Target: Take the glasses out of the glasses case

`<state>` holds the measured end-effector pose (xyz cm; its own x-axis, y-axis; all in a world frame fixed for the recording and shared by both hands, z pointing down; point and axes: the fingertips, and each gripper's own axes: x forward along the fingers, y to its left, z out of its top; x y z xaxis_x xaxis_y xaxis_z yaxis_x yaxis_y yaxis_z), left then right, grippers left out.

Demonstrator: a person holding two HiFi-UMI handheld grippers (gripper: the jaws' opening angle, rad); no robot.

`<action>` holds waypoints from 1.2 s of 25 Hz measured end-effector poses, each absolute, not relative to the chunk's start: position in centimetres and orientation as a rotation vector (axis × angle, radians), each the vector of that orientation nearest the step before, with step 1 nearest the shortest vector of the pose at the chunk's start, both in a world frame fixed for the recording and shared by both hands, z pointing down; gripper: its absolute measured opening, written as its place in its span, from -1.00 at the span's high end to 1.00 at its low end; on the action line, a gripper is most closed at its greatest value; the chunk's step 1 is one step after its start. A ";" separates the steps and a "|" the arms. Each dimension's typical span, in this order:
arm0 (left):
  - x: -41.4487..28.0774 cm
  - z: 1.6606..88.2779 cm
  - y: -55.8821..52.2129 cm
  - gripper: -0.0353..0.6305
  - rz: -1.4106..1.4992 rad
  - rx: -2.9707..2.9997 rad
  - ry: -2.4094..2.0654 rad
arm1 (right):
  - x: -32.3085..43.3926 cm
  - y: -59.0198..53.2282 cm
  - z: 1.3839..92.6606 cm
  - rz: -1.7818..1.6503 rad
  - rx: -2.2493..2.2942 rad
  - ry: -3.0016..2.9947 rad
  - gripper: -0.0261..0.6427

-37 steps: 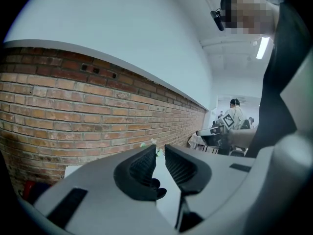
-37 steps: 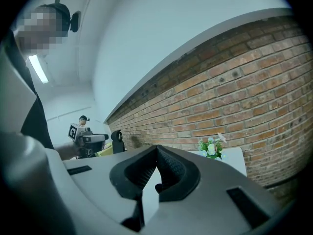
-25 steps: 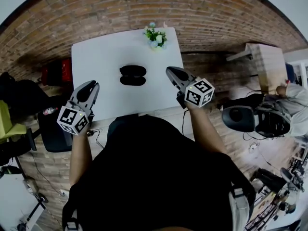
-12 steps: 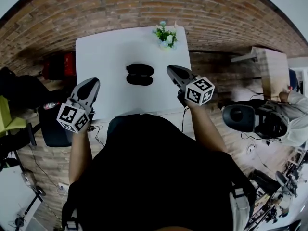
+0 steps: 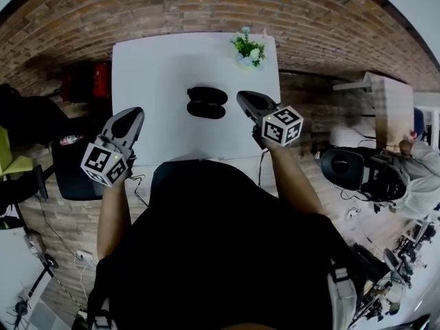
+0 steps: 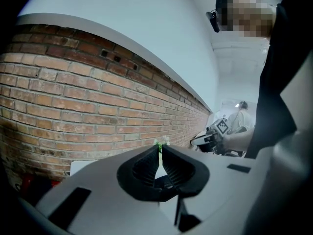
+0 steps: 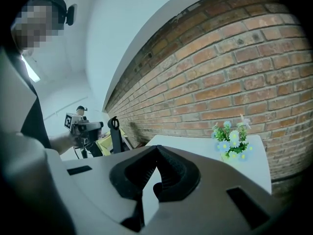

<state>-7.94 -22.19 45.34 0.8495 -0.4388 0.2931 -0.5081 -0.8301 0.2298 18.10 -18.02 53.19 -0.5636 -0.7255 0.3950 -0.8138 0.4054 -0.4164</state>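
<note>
Your left gripper [image 6: 159, 148]: jaws pressed together tip to tip, nothing between them, just a thin sliver of gap lower down behind the tips. Your right gripper [image 7: 156, 149]: same, black ribbed pads closed on each other, empty.

The black oval glasses case [image 5: 206, 102] lies flat on the white rectangular table [image 5: 151, 81], a little right of the middle. It sits between the near edge and the small pot of white and blue flowers with green leaves [image 5: 249, 48], which stands at the far right corner. From your head view the case reads as two dark oval lobes, one behind the other and touching. Can't tell if that is an open lid; too small to make out glasses.

In the head view your right gripper's tip sits just right of the case's right end, with a strip of white table showing between them. Its marker cube [image 5: 282, 124] is over the table's right edge. Your left gripper is over the table's left side, toward the near edge, well apart from the case.

A red-brown brick wall [image 6: 73, 97] fills the back of both gripper views. The flowers peek just above your left gripper's closed tips in its view, and stand on the table to the right of the jaws in the right gripper view. The case is hidden behind the gripper bodies in both.
</note>
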 end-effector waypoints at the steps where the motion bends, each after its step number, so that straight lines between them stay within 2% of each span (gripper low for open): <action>1: -8.0 45.5 -22.2 0.82 0.332 2.720 -0.715 | 17.9 -18.2 53.5 0.873 1.374 -2.498 0.88; 22: -10.8 48.6 -24.3 0.82 0.351 2.630 -0.754 | 14.5 -20.7 60.5 0.850 1.199 -2.368 0.87; 30: -12.5 50.0 -24.6 0.80 0.359 2.601 -0.774 | 12.6 -20.9 64.3 0.831 1.089 -2.296 0.79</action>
